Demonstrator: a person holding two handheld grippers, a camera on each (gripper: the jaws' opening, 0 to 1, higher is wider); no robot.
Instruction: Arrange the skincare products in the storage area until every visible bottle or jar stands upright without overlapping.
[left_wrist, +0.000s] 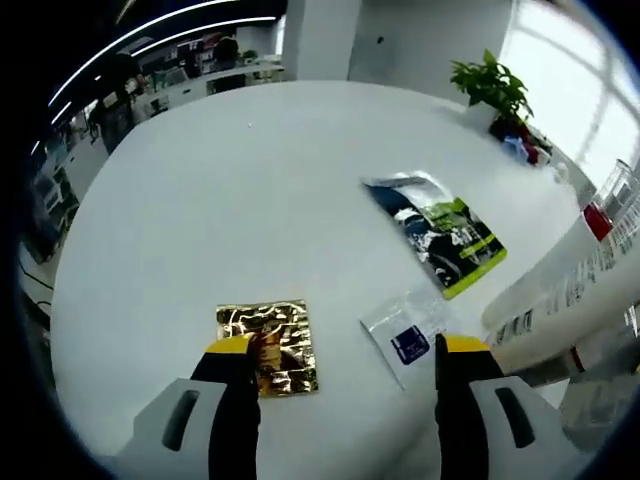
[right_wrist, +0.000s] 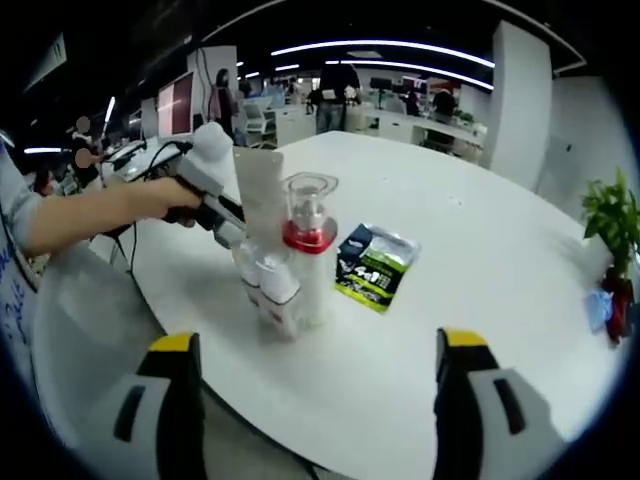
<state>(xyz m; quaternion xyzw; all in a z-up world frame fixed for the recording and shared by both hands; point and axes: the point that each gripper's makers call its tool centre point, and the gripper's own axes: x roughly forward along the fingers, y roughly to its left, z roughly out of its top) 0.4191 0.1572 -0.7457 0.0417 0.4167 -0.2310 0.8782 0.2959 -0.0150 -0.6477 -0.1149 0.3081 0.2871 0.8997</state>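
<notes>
Over on the left, the left gripper (left_wrist: 342, 372) hovers with jaws spread and empty above the gold sachet (left_wrist: 267, 346) and clear packet (left_wrist: 408, 338) lying flat on the white table (left_wrist: 250, 200). Further right, the right gripper (right_wrist: 318, 385) is likewise parted and empty, facing the bottles (right_wrist: 285, 265) standing bunched near the table edge. Sorting seems barely begun; next I'd expect a close on the red-collared bottle (right_wrist: 310, 240) to separate it.

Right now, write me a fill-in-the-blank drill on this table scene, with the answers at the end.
1. The clear pump bottle has a ____ collar.
2. The gold foil packet lies flat by the left tongs, whose jaws stand ____.
3. The potted plant has ____ leaves.
4. The sachet beside the bottle lies ____ on the white table.

Answers: red; open; green; flat
</notes>
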